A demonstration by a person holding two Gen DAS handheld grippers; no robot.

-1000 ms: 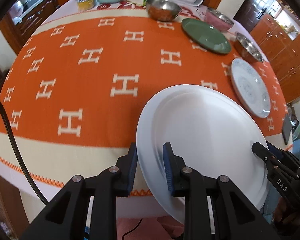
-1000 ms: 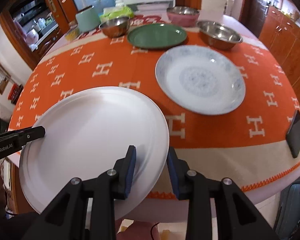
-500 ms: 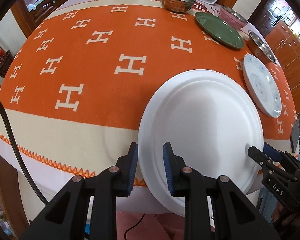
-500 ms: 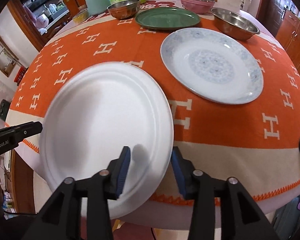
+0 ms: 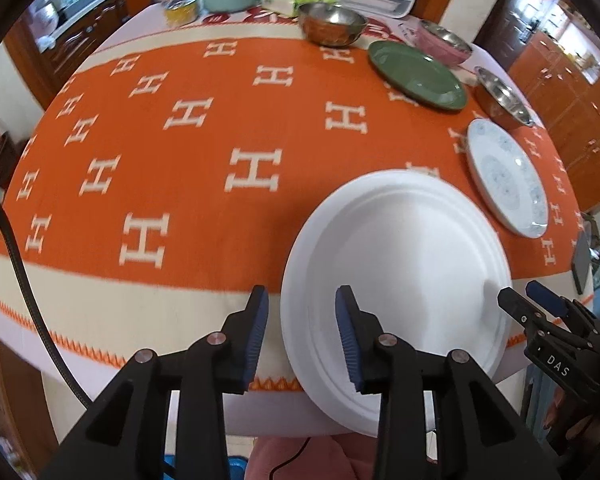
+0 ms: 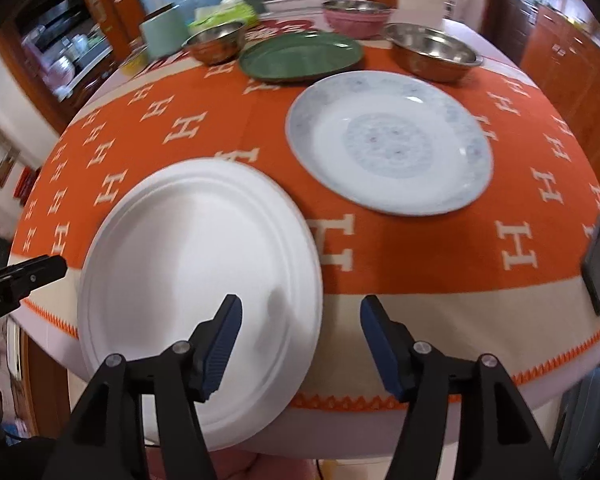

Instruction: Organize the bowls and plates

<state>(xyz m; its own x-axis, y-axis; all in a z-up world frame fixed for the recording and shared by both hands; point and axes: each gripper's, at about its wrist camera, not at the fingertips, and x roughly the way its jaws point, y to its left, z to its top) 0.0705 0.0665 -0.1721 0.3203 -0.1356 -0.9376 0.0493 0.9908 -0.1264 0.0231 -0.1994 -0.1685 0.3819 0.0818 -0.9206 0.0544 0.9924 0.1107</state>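
The left gripper (image 5: 302, 328) pointed steeply down, its jaws opening, the blue pads (image 5: 257, 332) standing clear on either side of a plate rim. The right gripper (image 6: 300, 344) also pointed steeply down, its jaws opening wider, the rim between them untouched. Both appeared in each other's view.

From my left gripper (image 5: 302, 334), open cloth (image 5: 204, 128) stretches toward eleven o'clock; the white plate (image 5: 400, 264) and patterned plate (image 5: 506, 178) crowd two o'clock.
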